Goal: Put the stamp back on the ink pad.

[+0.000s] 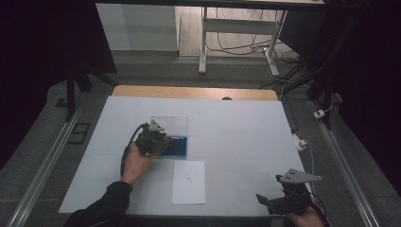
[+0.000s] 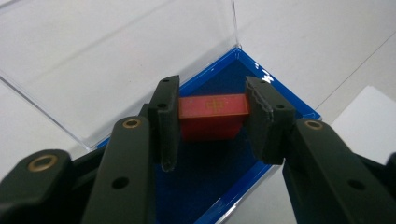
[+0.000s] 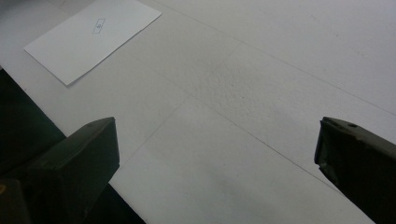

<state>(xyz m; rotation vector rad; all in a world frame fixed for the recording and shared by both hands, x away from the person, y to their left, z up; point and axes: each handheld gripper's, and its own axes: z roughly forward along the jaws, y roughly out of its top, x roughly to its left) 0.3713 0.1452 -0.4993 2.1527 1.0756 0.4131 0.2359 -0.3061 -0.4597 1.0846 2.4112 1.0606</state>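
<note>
From the left gripper view I see my left gripper (image 2: 212,123) pinching a small red block (image 2: 212,114) between its two black fingers (image 2: 168,116). The block sits squarely in the gap, its left end against the inner face of the left finger and its right end against the ridged pad of the right one. Its top face carries a small gold mark, and it lies toward the fingertips rather than deep in the jaws. Under and around it is the blue-lined case (image 2: 243,186); I cannot tell whether the block rests on the lining or hangs just above it. The case's clear lid (image 2: 116,60) stands open from about nine to twelve o'clock of the block.

In the high view the left gripper (image 1: 163,142) is over that same case (image 1: 182,146), a little left of the middle of the white table (image 1: 236,127). A sheet of paper (image 1: 188,182) with a small printed mark lies just beside the case, at about five o'clock from it.

My right gripper (image 1: 265,201) is well apart, at about four o'clock from the case near the table's front edge. In the right gripper view its fingers (image 3: 79,158) are spread wide with bare table between them, and the paper (image 3: 93,37) lies off at eleven o'clock.
</note>
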